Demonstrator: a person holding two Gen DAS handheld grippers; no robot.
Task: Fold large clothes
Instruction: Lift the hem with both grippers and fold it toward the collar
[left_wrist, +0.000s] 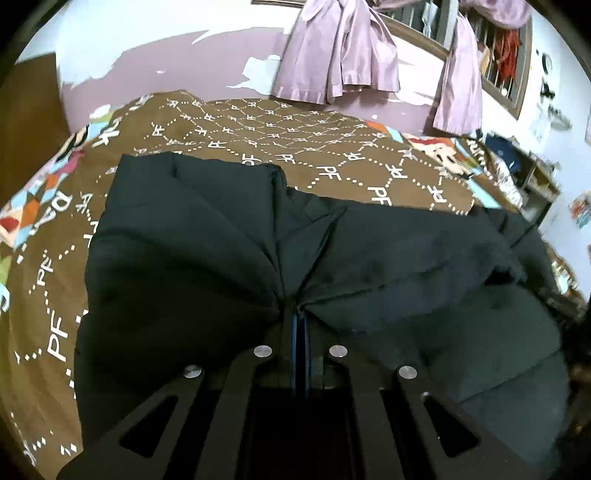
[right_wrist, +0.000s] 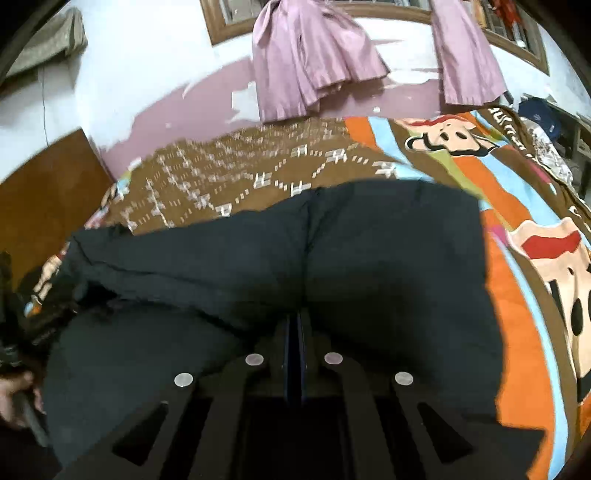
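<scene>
Black padded fabric of a large quilted jacket (left_wrist: 207, 258) (right_wrist: 369, 258) lies spread on the bed, bunched into radiating creases where the left gripper (left_wrist: 300, 314) and the right gripper (right_wrist: 295, 321) are each pinched tight on its near edge. Its far hem runs straight across the brown bedspread printed with white dotted diamonds and letters (left_wrist: 258, 136) (right_wrist: 258, 177), with bare cover beyond up to the peeling pink and white wall (left_wrist: 177, 55). Orange and blue cartoon bedding (right_wrist: 517, 295) borders the jacket's right edge, and lilac curtains (right_wrist: 306, 66) hang above.
</scene>
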